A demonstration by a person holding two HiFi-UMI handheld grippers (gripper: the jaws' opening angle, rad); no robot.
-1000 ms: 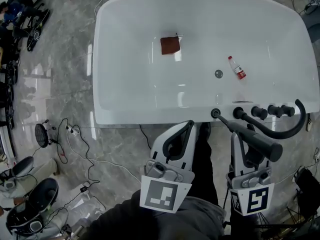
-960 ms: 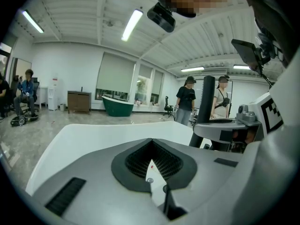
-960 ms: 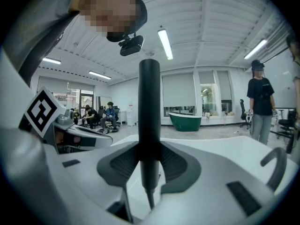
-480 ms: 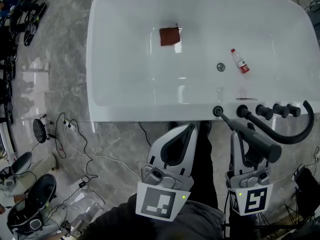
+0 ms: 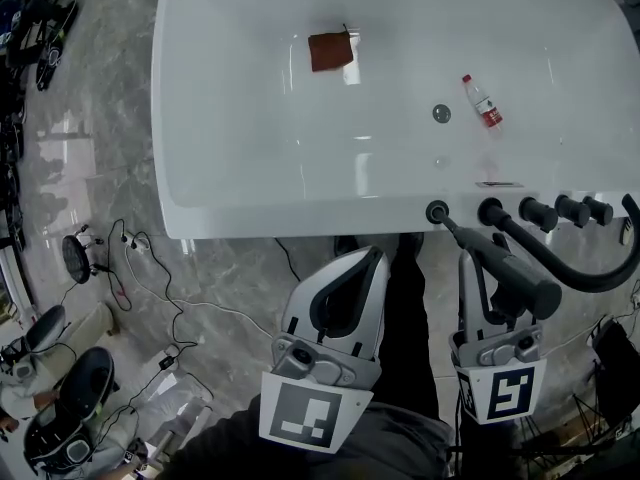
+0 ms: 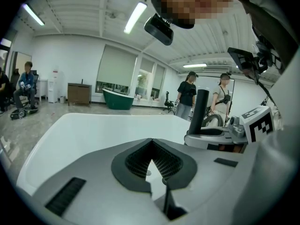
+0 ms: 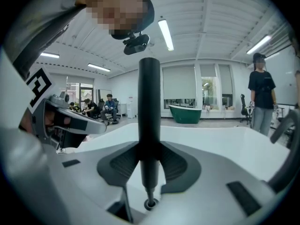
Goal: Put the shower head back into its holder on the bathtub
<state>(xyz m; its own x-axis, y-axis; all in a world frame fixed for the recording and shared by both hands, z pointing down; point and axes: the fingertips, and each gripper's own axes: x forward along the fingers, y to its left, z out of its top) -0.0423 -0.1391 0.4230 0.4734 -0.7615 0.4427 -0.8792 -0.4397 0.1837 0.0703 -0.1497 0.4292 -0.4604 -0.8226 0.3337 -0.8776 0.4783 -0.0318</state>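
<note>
The black stick-shaped shower head (image 5: 505,271) lies slanted in my right gripper (image 5: 487,268), which is shut on its handle. Its lower tip touches the round black holder (image 5: 436,212) on the rim of the white bathtub (image 5: 250,198). In the right gripper view the shower head (image 7: 149,121) stands upright between the jaws, its tip at the holder ring (image 7: 150,204). My left gripper (image 5: 372,258) hangs beside it, left of the holder and short of the tub's rim, shut and holding nothing. In the left gripper view the jaws of that gripper (image 6: 157,172) meet over the tub.
A black hose (image 5: 590,276) curves away to the right past several black tap knobs (image 5: 573,209). Inside the tub lie a brown cloth (image 5: 331,51), a small bottle (image 5: 481,102) and the drain (image 5: 441,114). Cables (image 5: 150,268) and gear litter the marble floor at left.
The tub has slid left and up in the head view. My left gripper has sunk a little to the lower left. The shower head's tip stays at the holder.
</note>
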